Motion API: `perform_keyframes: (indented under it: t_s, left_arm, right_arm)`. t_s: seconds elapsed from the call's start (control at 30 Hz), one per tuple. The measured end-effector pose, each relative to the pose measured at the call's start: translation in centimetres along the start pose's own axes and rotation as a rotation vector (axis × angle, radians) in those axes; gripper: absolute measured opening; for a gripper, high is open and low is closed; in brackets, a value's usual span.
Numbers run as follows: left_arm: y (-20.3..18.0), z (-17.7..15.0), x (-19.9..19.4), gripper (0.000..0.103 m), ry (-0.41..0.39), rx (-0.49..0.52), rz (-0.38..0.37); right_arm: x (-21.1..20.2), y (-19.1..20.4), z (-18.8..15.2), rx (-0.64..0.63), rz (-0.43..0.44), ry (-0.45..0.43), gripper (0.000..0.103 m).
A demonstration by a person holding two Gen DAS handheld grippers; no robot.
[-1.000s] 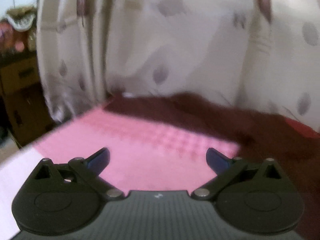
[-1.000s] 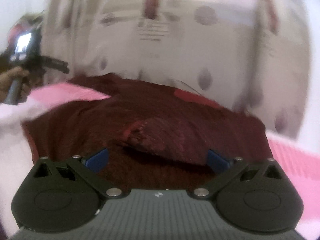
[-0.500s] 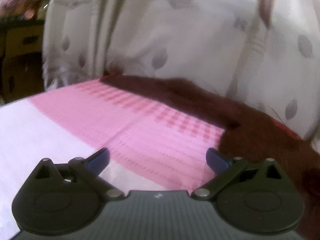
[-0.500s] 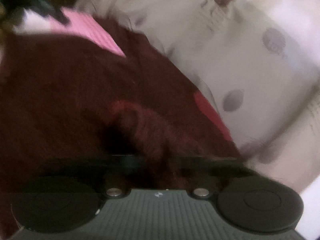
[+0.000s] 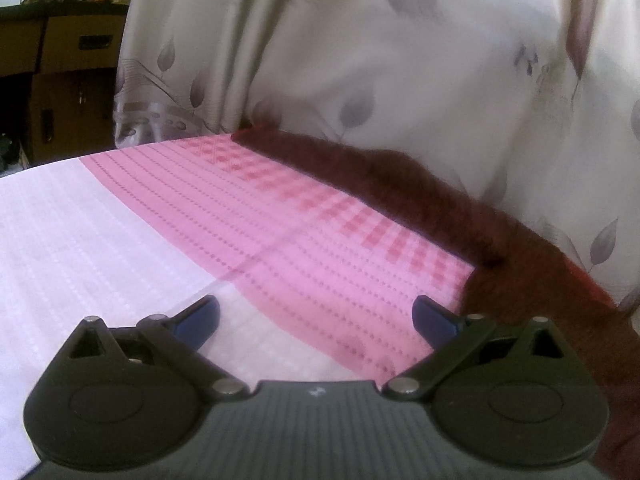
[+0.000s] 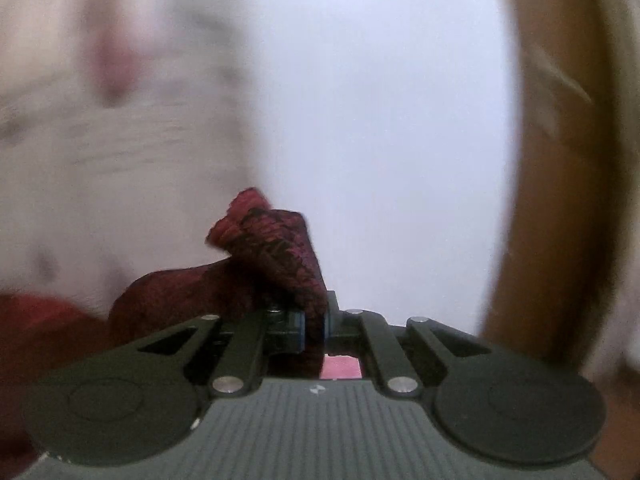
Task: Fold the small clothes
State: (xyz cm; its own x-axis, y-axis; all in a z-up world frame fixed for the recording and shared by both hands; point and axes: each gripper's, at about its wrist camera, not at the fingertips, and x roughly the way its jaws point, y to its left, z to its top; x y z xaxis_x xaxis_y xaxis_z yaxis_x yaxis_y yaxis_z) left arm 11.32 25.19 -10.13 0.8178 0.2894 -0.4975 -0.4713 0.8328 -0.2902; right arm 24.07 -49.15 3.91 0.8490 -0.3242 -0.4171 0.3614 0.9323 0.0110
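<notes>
At far upper left of the left wrist view, dark wooden furniture [image 5: 72,52] stands behind a pale curtain [image 5: 400,80] printed with grey leaves, which fills the upper centre and right. Below it, a cloth [image 5: 100,240] covers the table: white at left, pink with a checked band [image 5: 320,216] through the middle. Along the far edge of the pink part, from centre to lower right, lies a dark red knitted garment [image 5: 520,264], its long strip touching the foot of the curtain and widening toward the right border of the frame. At the bottom, the left gripper [image 5: 316,316] has its jaws released and spread wide, the blue pads [image 5: 200,314] well apart above the cloth, with nothing between them.

At left of the right wrist view, the blurred curtain [image 6: 120,120] occupies the upper half, and a red mass of the garment [image 6: 36,332] shows at the lower left border. At lower centre, the right gripper [image 6: 314,326] has its jaws clenched on a fold of the same garment [image 6: 276,248]; they have just closed on it, and the knit bunches up above the pads. A small patch of pink cloth [image 6: 342,368] shows under the jaws. At right, a blurred brown vertical band [image 6: 560,160] runs down the frame; what it is cannot be told.
</notes>
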Motion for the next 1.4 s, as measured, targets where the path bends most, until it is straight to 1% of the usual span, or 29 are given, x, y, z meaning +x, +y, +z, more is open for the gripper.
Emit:
perform_keyframes:
  t_s: [0.03,0.1,0.13,0.17,0.2,0.23,0.3,0.33,0.37,0.4,0.43,0.5,0.53,0.57,0.6,0.63,0.67,0.73,0.8,0.83,0.9,0.93,0.97,1.03,1.17,1.2,1.3,1.37,1.4]
  left_arm:
    - [-0.1,0.0,0.1,0.103,0.002,0.004,0.006]
    - [-0.2,0.0,0.0,0.103,0.001,0.015,0.006]
    - [-0.4,0.0,-0.1,0.103,-0.001,0.024,0.010]
    - [-0.5,0.0,-0.1,0.103,-0.002,0.032,0.013]
    - [-0.6,0.0,-0.1,0.103,-0.002,0.040,0.012]
    - [-0.7,0.0,-0.1,0.103,0.001,0.050,0.004]
    - [-0.8,0.0,-0.4,0.103,-0.005,0.074,0.002]
    - [-0.9,0.0,-0.9,0.103,-0.020,0.092,0.001]
    - [-0.8,0.0,-1.7,0.103,-0.035,0.109,-0.010]
    - [-0.8,-0.1,-2.6,0.103,-0.049,0.139,-0.029]
    - [-0.8,-0.3,-3.6,0.103,-0.059,0.181,-0.046]
    - [-0.7,-0.5,-5.5,0.103,-0.067,0.252,-0.078]
    - [-0.5,-0.6,-6.4,0.103,-0.062,0.278,-0.100]
    - [-0.2,-0.8,-7.2,0.103,-0.050,0.306,-0.120]
    - [0.2,-0.9,-7.9,0.103,-0.036,0.329,-0.134]
    - [0.5,-1.0,-8.4,0.103,-0.027,0.343,-0.144]
    - [1.0,-1.2,-9.0,0.103,-0.022,0.350,-0.153]
    - [1.7,-1.5,-10.0,0.103,-0.025,0.361,-0.161]
    - [2.4,-2.1,-10.5,0.103,-0.018,0.356,-0.155]
    - [2.7,-2.3,-10.6,0.103,-0.009,0.351,-0.155]
    - [3.1,-2.7,-10.9,0.103,0.005,0.338,-0.170]
    - [3.3,-2.9,-11.1,0.103,0.008,0.341,-0.176]
    - [3.5,-3.2,-11.4,0.103,0.006,0.351,-0.179]
    - [3.6,-3.6,-11.8,0.103,0.004,0.367,-0.190]
    - [3.6,-4.3,-11.7,0.103,0.054,0.389,-0.234]
    - [3.5,-4.5,-11.6,0.103,0.064,0.400,-0.244]
    - [3.3,-5.2,-11.6,0.103,0.054,0.437,-0.258]
    - [2.8,-5.7,-11.5,0.103,0.052,0.487,-0.256]
    - [2.6,-6.0,-11.4,0.103,0.045,0.520,-0.260]
  right_arm:
    - [1.1,-2.0,-0.8,0.042,-0.033,0.025,0.010]
    - [3.1,-4.5,-2.6,0.107,-0.070,0.083,0.010]
    - [4.3,-5.3,-3.8,0.140,-0.065,0.123,0.010]
    - [5.3,-6.2,-5.0,0.190,-0.037,0.167,0.010]
    - [5.8,-6.9,-6.1,0.241,-0.028,0.190,0.012]
    - [5.9,-7.5,-7.2,0.306,-0.039,0.192,0.023]
    - [4.4,-8.0,-8.8,0.423,-0.040,0.162,0.034]
    - [3.0,-7.7,-9.5,0.459,-0.009,0.140,0.037]
    - [1.1,-6.5,-9.7,0.459,0.013,0.124,0.037]
    - [-1.3,-5.9,-10.2,0.449,0.055,0.104,0.037]
    - [-3.6,-4.7,-10.8,0.417,0.141,0.103,0.037]
    - [-8.1,-0.7,-12.2,0.265,0.354,0.209,0.037]
    - [-10.9,1.6,-13.1,0.169,0.438,0.245,0.037]
    - [-13.5,3.7,-14.1,0.087,0.512,0.258,0.037]
    - [-16.2,5.7,-15.0,0.007,0.582,0.260,0.040]
    - [-19.0,7.8,-16.3,-0.077,0.634,0.252,0.046]
    - [-20.7,9.3,-17.3,-0.129,0.652,0.247,0.047]
    - [-23.4,12.4,-19.2,-0.239,0.671,0.245,0.047]
    - [-24.9,14.6,-20.1,-0.290,0.668,0.239,0.047]
    - [-24.9,15.6,-20.7,-0.312,0.657,0.251,0.047]
    - [-24.3,17.3,-21.2,-0.354,0.602,0.275,0.046]
    - [-24.4,17.5,-21.2,-0.341,0.590,0.273,0.041]
    - [-24.8,17.4,-21.3,-0.312,0.583,0.269,0.039]
    - [-24.2,17.4,-21.0,-0.262,0.568,0.282,0.036]
    - [-23.1,17.6,-21.1,-0.251,0.529,0.289,0.029]
    - [-23.1,17.5,-21.1,-0.240,0.521,0.287,0.023]
    - [-22.3,17.9,-21.4,-0.195,0.534,0.290,0.009]
    - [-21.9,17.7,-21.3,-0.122,0.556,0.290,0.008]
    - [-21.8,16.9,-21.1,-0.055,0.570,0.292,0.008]
